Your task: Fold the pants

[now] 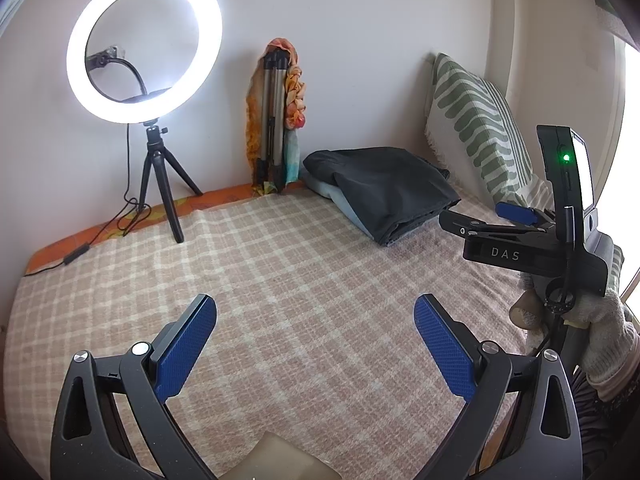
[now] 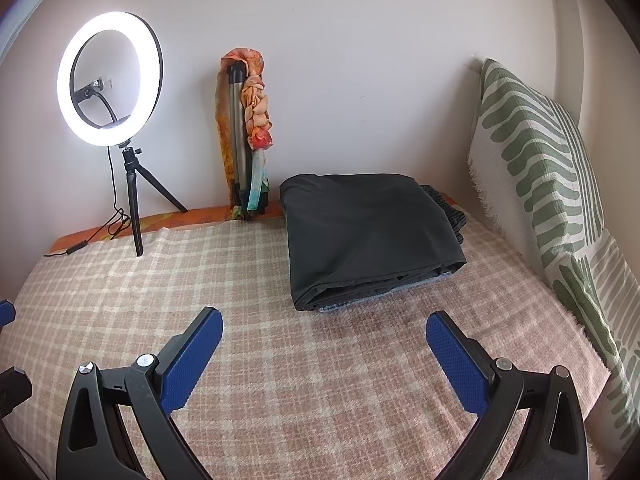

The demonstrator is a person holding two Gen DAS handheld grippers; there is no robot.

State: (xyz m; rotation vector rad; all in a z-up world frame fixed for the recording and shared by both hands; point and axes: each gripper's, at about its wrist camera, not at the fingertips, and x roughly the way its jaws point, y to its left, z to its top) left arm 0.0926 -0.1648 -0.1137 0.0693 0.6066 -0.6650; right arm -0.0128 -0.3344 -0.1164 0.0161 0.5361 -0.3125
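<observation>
Dark folded pants (image 1: 394,190) (image 2: 368,236) lie on top of a lighter blue folded garment (image 1: 326,192) at the far side of the bed, near the wall. My left gripper (image 1: 316,312) hovers open over the checked blanket, well short of the pile, with nothing between its blue pads (image 1: 186,348). My right gripper (image 2: 324,328) is open too and empty, facing the pants from a short distance. In the left wrist view the right gripper (image 1: 480,216) appears side-on at the right, held by a hand in a light glove (image 1: 608,332).
A lit ring light (image 1: 144,50) (image 2: 110,78) on a small tripod stands at the back left, its cable trailing on the blanket (image 1: 280,280). A folded tripod wrapped in orange cloth (image 1: 276,120) leans on the wall. A green-patterned pillow (image 2: 536,168) lines the right side.
</observation>
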